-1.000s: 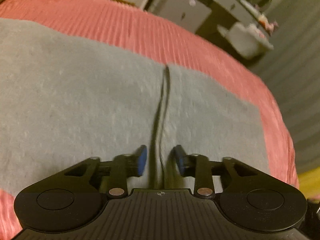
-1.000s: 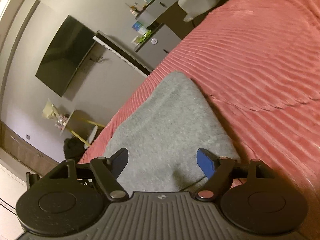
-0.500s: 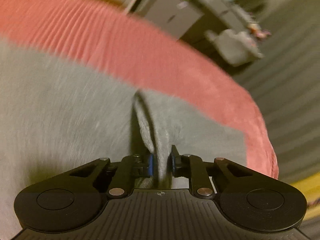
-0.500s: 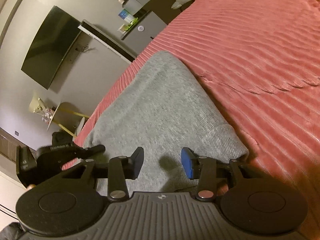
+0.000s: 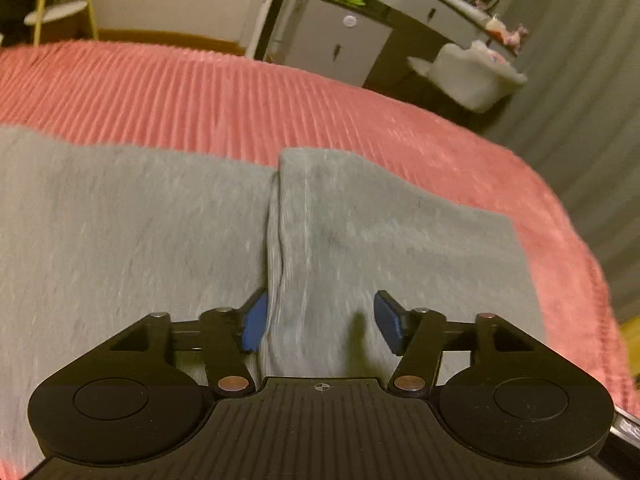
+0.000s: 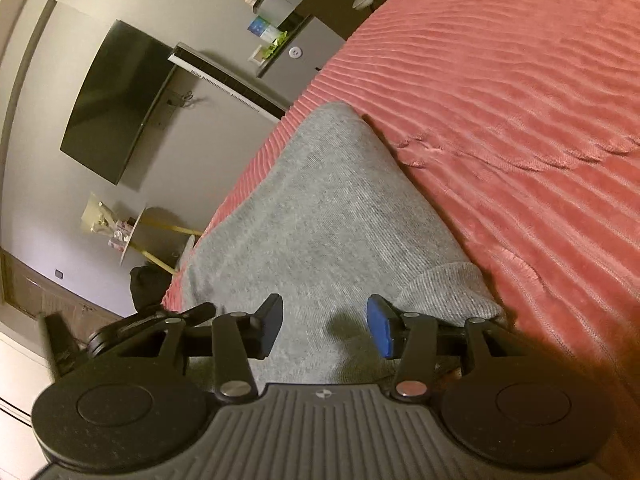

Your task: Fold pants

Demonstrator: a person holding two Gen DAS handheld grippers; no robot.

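Grey knit pants (image 5: 140, 240) spread flat on a ribbed coral-pink bedspread (image 5: 200, 92), 1 raised fold running up the middle in the left wrist view. Left gripper (image 5: 320, 322) low over that fold, its 2 blue-padded fingers (image 5: 254, 322) spread apart, nothing clamped between them. Right gripper (image 6: 324, 326) over the ribbed cuff end of the pants (image 6: 320, 208), fingers (image 6: 380, 330) likewise parted and empty. Beyond the bed: black wall-mounted television (image 6: 116, 100), grey cabinet (image 5: 340, 40).
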